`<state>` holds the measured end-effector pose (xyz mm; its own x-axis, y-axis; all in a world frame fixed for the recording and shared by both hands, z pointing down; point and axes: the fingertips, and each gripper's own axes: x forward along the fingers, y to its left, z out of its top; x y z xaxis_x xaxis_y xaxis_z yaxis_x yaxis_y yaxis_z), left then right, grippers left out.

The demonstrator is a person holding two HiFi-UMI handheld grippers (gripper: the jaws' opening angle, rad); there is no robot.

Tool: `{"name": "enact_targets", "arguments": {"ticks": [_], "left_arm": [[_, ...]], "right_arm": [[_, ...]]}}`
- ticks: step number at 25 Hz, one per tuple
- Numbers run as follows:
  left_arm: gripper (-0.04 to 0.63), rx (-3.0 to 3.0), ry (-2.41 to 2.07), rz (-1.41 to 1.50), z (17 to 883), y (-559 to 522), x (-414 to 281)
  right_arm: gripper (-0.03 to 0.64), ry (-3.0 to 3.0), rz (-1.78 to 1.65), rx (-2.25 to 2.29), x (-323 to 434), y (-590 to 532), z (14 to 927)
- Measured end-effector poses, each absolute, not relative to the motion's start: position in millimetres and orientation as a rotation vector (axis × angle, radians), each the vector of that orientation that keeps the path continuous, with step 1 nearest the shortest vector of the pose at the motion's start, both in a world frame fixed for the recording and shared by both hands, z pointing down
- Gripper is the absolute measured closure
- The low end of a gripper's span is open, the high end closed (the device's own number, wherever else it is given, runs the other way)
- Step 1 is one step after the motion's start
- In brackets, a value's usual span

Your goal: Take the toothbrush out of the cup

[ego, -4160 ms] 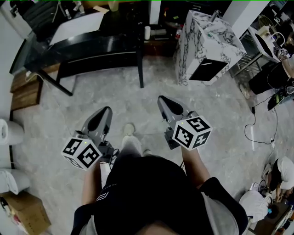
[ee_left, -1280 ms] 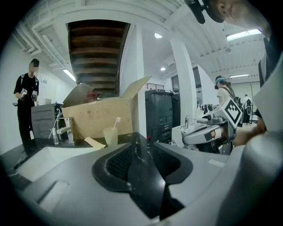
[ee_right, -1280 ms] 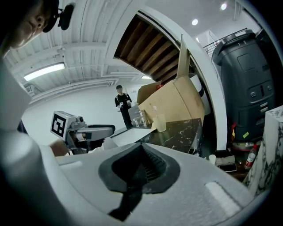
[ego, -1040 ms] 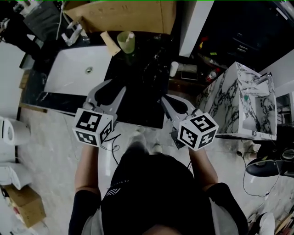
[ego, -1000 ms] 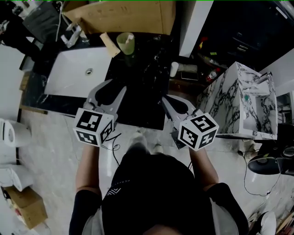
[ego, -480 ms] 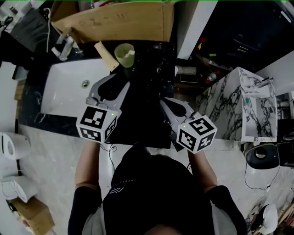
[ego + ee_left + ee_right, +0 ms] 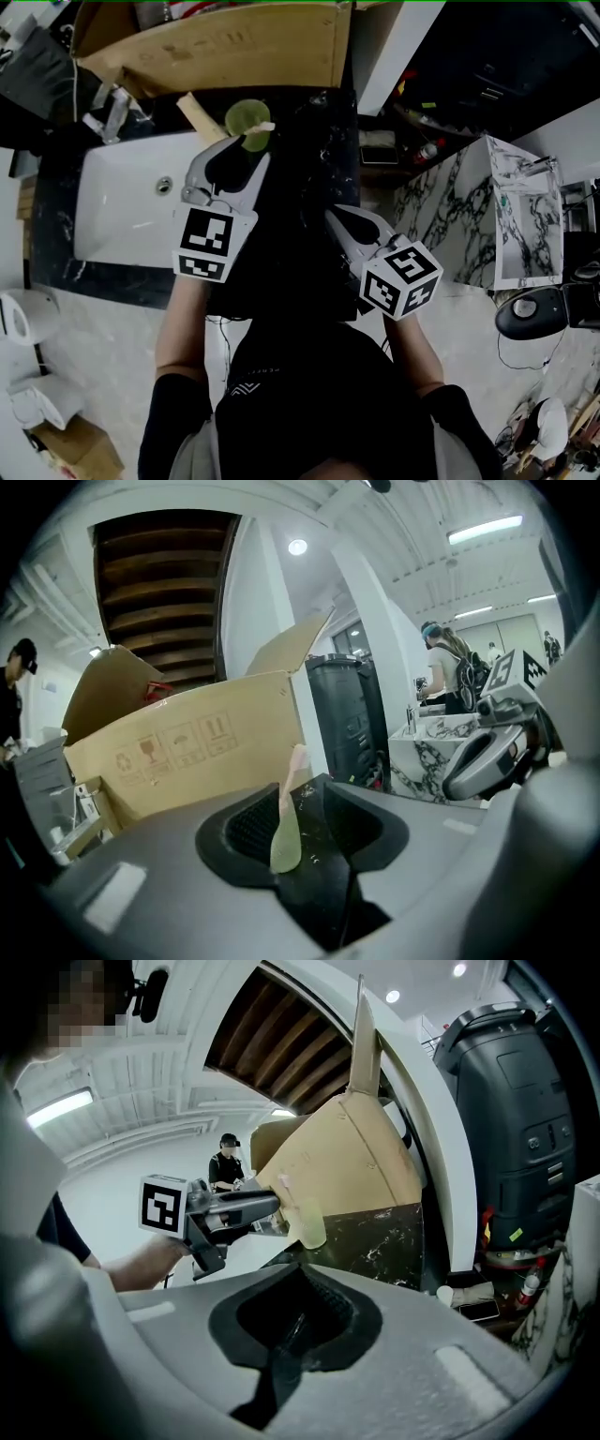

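A pale green cup (image 7: 242,118) stands on the black marble counter (image 7: 305,178), in front of a cardboard box. A toothbrush (image 7: 263,127) leans out of the cup to the right. My left gripper (image 7: 236,152) is open, with its tips at the cup's near side. In the left gripper view the cup (image 7: 286,841) and the toothbrush (image 7: 294,767) show in the gap of the left gripper (image 7: 292,797). Whether the fingers touch the cup I cannot tell. My right gripper (image 7: 336,215) hangs shut and empty over the counter, to the right of and nearer than the cup. The right gripper view shows the cup (image 7: 310,1223) ahead of the right gripper (image 7: 300,1275).
A white sink basin (image 7: 117,202) with a faucet (image 7: 101,120) lies left of the cup. The open cardboard box (image 7: 225,42) stands just behind it, and a wooden strip (image 7: 199,118) leans beside it. A marble-patterned cabinet (image 7: 525,220) stands at the right.
The view has closed in on the counter. My left gripper has opened and moved forward to the cup. The right gripper stays shut and has come over the counter.
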<state>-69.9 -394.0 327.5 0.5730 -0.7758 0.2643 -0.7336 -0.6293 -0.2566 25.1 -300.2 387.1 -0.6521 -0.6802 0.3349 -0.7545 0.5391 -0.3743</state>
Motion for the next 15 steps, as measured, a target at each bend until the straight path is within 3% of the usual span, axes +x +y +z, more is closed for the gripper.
{"name": "enact_targets", "arguments": {"ticks": [15], "left_arm": [[0.466,-2.551,1.280,-0.544,335.5,-426.6,-57.6]], "right_arm": [[0.612,-2.539,0.839,1.269,32.9,-310.7,407.8]]}}
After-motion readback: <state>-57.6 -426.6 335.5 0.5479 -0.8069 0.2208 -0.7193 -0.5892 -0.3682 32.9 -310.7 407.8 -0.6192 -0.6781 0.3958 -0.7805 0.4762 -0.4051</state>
